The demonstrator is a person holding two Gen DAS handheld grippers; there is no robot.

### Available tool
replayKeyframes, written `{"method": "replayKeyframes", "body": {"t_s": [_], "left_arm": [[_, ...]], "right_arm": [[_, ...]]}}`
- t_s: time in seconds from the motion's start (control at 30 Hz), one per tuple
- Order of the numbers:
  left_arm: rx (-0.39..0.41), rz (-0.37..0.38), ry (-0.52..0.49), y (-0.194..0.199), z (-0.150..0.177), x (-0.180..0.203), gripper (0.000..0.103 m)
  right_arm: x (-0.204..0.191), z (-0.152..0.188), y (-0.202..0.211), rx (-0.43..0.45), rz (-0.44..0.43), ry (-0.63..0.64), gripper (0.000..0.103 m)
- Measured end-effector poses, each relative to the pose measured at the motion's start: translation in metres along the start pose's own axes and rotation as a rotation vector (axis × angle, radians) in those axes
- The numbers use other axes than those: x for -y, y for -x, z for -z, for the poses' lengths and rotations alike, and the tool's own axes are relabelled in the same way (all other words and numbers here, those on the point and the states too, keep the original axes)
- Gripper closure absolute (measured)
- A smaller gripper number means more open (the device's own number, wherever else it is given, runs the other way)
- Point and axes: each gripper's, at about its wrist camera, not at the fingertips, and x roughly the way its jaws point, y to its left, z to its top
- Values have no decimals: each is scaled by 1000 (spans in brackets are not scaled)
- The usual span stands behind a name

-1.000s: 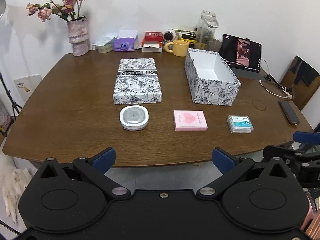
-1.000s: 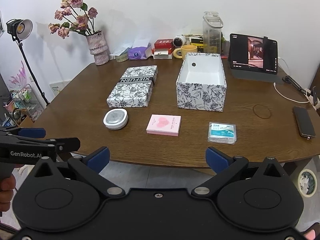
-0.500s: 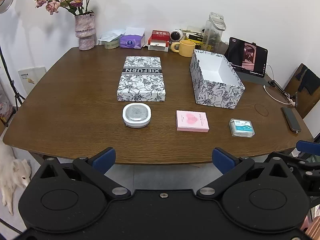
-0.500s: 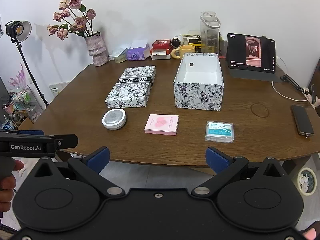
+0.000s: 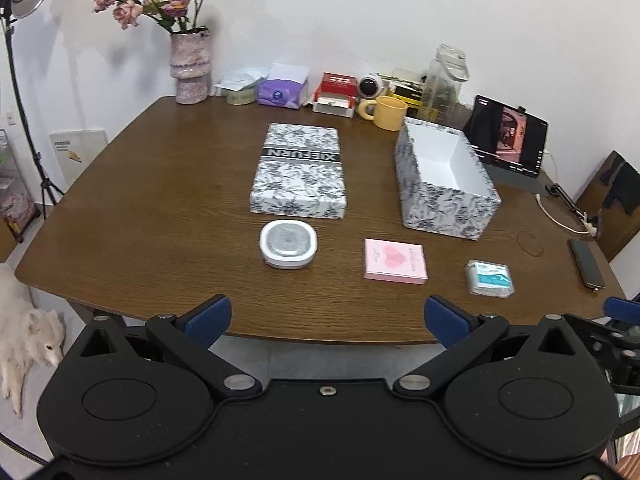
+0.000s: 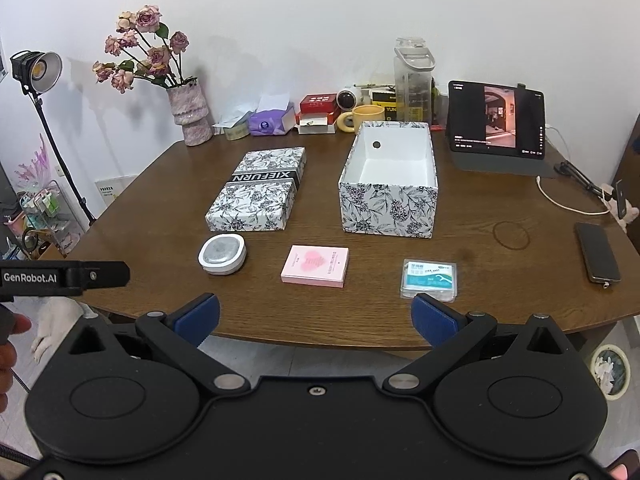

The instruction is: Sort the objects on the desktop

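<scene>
Three small items lie in a row near the table's front edge: a round white case [image 5: 288, 244] [image 6: 222, 255], a pink flat box [image 5: 394, 261] [image 6: 315, 266], and a clear floss-pick pack [image 5: 489, 278] [image 6: 429, 279]. Behind them stand an open floral box [image 5: 444, 178] [image 6: 390, 182] with a white, empty inside and its floral lid [image 5: 299, 170] [image 6: 258, 188]. My left gripper [image 5: 326, 318] hangs open at the front edge, holding nothing. My right gripper [image 6: 316, 314] is open too, just short of the floss pack and pink box.
Along the back wall stand a vase of roses [image 6: 188, 114], tissues [image 5: 282, 90], a red box [image 6: 316, 106], a yellow mug [image 5: 386, 112], a clear jug [image 6: 414, 76] and a tablet [image 6: 496, 120]. A phone [image 6: 598, 258] lies at right. A white dog [image 5: 28, 340] is on the floor.
Both grippers have drifted a little closer to the table's front edge and the left view has swung left. Nothing on the table has moved.
</scene>
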Motion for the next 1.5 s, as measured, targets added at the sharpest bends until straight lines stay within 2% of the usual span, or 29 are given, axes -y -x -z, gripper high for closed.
{"method": "replayKeyframes", "body": {"t_s": [0.77, 1.17, 1.5], "left_arm": [[-4, 15, -19, 3, 6, 3, 0], [-7, 21, -44, 4, 14, 19, 0], [8, 11, -27, 8, 25, 33, 0]], "right_arm": [[5, 1, 3, -13, 20, -12, 0], [18, 7, 8, -14, 13, -14, 0], [29, 7, 12, -3, -4, 24, 0]]}}
